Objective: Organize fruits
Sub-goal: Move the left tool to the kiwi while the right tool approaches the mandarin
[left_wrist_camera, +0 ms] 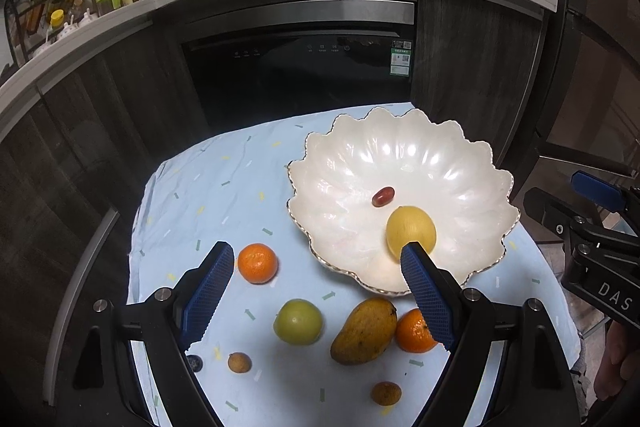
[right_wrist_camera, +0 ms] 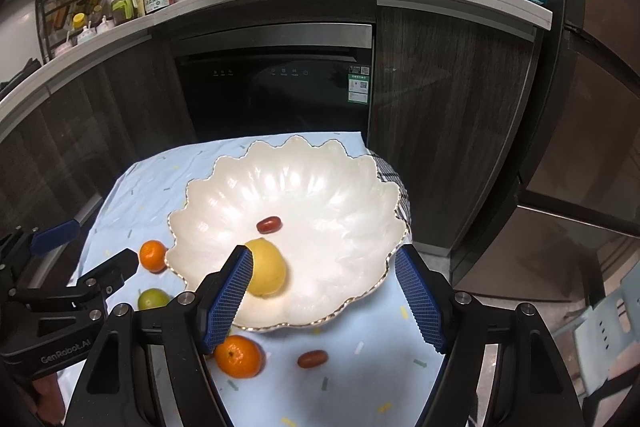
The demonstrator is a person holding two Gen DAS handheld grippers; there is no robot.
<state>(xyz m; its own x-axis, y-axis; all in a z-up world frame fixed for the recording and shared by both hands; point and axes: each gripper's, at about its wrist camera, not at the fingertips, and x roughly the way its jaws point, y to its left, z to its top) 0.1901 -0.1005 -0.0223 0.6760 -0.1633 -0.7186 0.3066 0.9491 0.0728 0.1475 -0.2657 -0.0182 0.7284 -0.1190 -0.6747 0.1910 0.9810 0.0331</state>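
Both grippers, left (left_wrist_camera: 316, 291) and right (right_wrist_camera: 324, 303), jaws spread and empty — risk: clipping the bowl (left_wrist_camera: 472, 163) rim, or round mandarin (left_wrist_camera: 257, 263) rolling off the pads.

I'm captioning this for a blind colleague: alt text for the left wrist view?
The open left gripper hangs over a blue cloth with loose fruit; beyond, a white scalloped bowl holds a yellow fruit and a red grape.

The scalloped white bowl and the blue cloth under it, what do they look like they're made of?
The bowl looks like glazed ceramic, possibly glass: pearly gloss, bright highlights, thin gold rim. The tablecloth looks like thin matte woven fabric: soft wrinkles, no shine.
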